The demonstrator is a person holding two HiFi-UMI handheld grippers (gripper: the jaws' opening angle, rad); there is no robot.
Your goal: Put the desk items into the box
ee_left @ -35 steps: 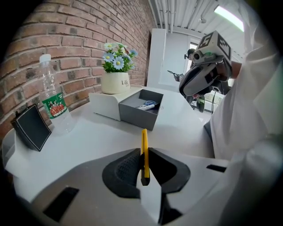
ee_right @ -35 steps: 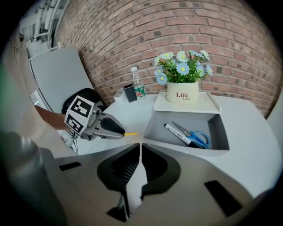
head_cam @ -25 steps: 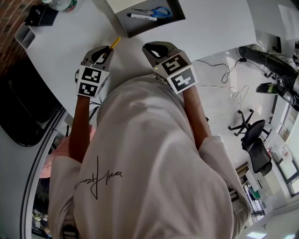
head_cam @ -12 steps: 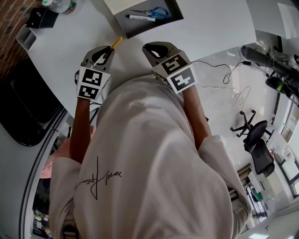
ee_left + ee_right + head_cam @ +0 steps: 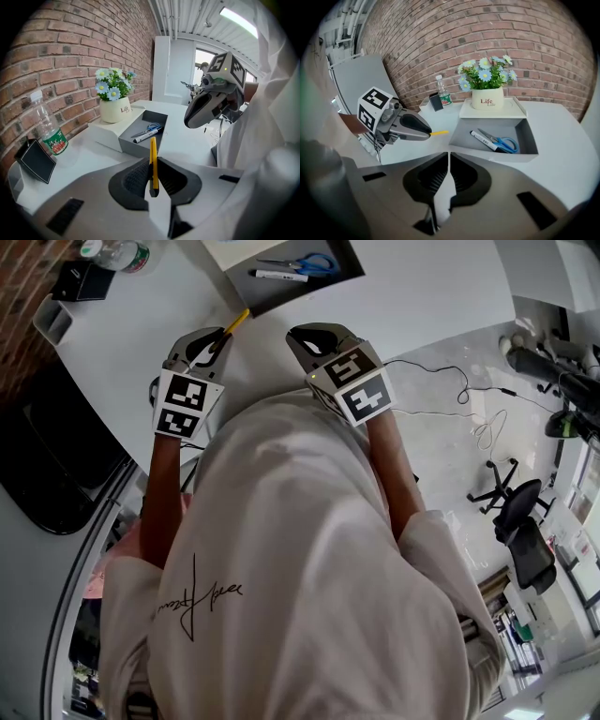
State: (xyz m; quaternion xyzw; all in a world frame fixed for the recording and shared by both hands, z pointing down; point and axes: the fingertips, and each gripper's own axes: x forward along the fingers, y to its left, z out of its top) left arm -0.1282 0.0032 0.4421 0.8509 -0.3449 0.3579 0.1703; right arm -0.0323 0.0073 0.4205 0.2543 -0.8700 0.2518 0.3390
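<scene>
My left gripper (image 5: 208, 341) is shut on a yellow utility knife (image 5: 232, 326), whose tip points at the near corner of the open grey box (image 5: 246, 292). In the left gripper view the knife (image 5: 153, 161) stands upright between the jaws, above the white desk and short of the box (image 5: 136, 145). Blue scissors (image 5: 506, 143) and a white marker (image 5: 483, 139) lie inside the box (image 5: 497, 154). My right gripper (image 5: 448, 161) is shut on nothing and hovers beside the left gripper (image 5: 424, 130), near the desk's front edge.
A white pot of flowers (image 5: 487, 101) stands on the box lid (image 5: 492, 112) behind the box. A plastic bottle (image 5: 440, 93) and a small black stand (image 5: 436, 102) are at the far left by the brick wall. The person's body fills the lower head view.
The head view has shifted slightly. The knife tip stands a little nearer the box corner; the right gripper has hardly moved.
</scene>
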